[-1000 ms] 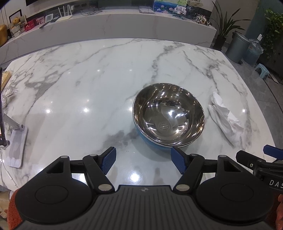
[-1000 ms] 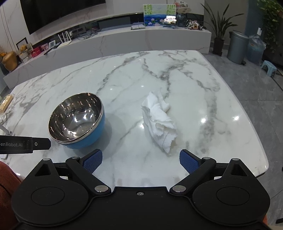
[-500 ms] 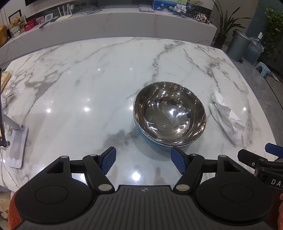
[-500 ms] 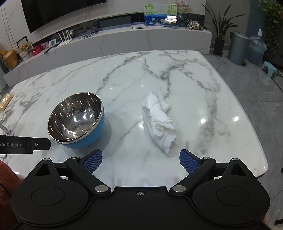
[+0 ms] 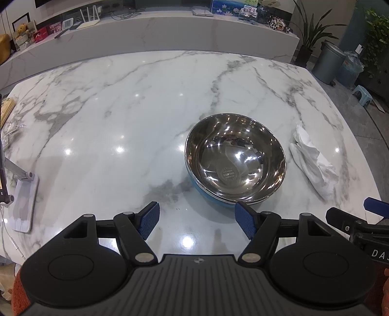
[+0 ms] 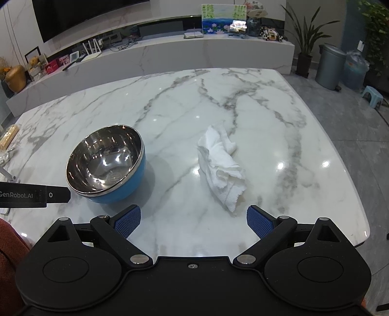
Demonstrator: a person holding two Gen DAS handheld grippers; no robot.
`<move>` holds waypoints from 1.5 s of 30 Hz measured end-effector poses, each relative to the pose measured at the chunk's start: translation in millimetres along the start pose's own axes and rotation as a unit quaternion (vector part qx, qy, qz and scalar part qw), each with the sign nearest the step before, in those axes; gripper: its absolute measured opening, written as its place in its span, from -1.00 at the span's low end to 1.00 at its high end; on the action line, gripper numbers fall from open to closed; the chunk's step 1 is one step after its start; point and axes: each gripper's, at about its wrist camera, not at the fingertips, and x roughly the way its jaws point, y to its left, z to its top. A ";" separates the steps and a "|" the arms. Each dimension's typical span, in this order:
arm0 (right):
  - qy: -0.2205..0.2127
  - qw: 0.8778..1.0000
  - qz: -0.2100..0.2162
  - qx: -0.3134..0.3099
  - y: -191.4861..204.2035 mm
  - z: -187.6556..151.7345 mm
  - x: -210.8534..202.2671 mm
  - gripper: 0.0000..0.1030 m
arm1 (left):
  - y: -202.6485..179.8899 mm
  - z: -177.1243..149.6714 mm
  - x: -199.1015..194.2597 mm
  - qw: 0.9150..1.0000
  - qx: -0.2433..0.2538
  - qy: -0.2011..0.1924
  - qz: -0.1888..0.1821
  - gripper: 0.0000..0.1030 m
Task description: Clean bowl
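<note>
The bowl (image 5: 235, 160) sits on the marble worktop (image 5: 126, 116), a crumpled cloth (image 6: 221, 167) just beside it. Only the right view shows its blue wall; only the left shows the stamp inside. Left tongs (image 5: 197, 220) and right tongs (image 6: 193, 222) gape empty. Nothing has moved since before.

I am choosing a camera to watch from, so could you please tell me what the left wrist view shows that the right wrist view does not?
Only the left wrist view shows the stamped mark on the bowl's floor and the white stand base at the table's left edge. Only the right wrist view shows the bowl's blue outer wall broadly and the dark screen on the far wall. Both show the bowl, the white cloth beside it, the marble table, and open, empty tongs.
</note>
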 end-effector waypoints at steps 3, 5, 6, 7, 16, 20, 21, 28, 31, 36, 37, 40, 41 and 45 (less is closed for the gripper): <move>0.000 1.000 0.000 -0.001 0.3 0.7 0.4 0.84 | 1.4 1.3 0.1 1.000 -0.003 -0.002 -0.001 0.30; -0.001 1.000 0.000 -0.002 0.2 1.3 0.6 0.84 | 2.4 2.4 0.3 1.000 -0.006 -0.004 -0.002 0.30; -0.001 1.000 0.000 -0.002 0.2 1.6 0.8 0.84 | 2.7 3.1 0.5 1.000 -0.006 -0.004 -0.002 0.30; -0.001 1.000 0.000 -0.002 0.0 1.8 1.1 0.84 | 2.9 3.7 0.9 1.000 -0.007 -0.004 -0.002 0.30; 0.001 1.000 -0.001 -0.002 -2.2 3.9 5.7 0.81 | 5.1 9.2 4.8 1.000 -0.013 -0.003 -0.001 0.30; 0.001 1.000 -0.003 -0.004 -5.1 6.9 8.9 0.78 | 7.2 12.5 6.2 1.000 -0.016 -0.003 -0.001 0.30; 0.001 1.000 -0.004 -0.005 -6.0 8.0 10.2 0.78 | 7.9 13.7 6.9 1.000 -0.016 -0.003 -0.001 0.30; 0.001 1.000 -0.013 -0.011 -13.2 19.4 20.1 0.76 | 11.2 21.1 14.9 1.000 -0.018 0.003 0.000 0.30; 0.001 1.000 -0.017 -0.017 -16.6 25.0 25.1 0.73 | 13.1 24.5 20.0 1.000 -0.020 0.006 -0.001 0.30; 0.002 0.999 -0.023 -0.027 -23.4 34.7 36.0 0.59 | 17.1 28.1 30.2 0.999 -0.027 0.016 -0.003 0.30; 0.003 0.999 -0.024 -0.029 -25.0 37.0 38.9 0.55 | 17.4 28.9 32.8 0.999 -0.028 0.019 -0.005 0.30; 0.007 0.999 -0.026 -0.037 -28.5 43.2 49.3 0.45 | 17.3 30.5 38.9 0.999 -0.028 0.024 -0.005 0.30; 0.009 0.999 -0.025 -0.041 -29.4 45.7 53.9 0.40 | 17.3 31.0 41.3 0.999 -0.028 0.027 -0.005 0.30; 0.016 0.998 -0.018 -0.051 -30.6 53.3 69.0 0.23 | 16.9 33.7 51.2 0.999 -0.027 0.036 -0.006 0.30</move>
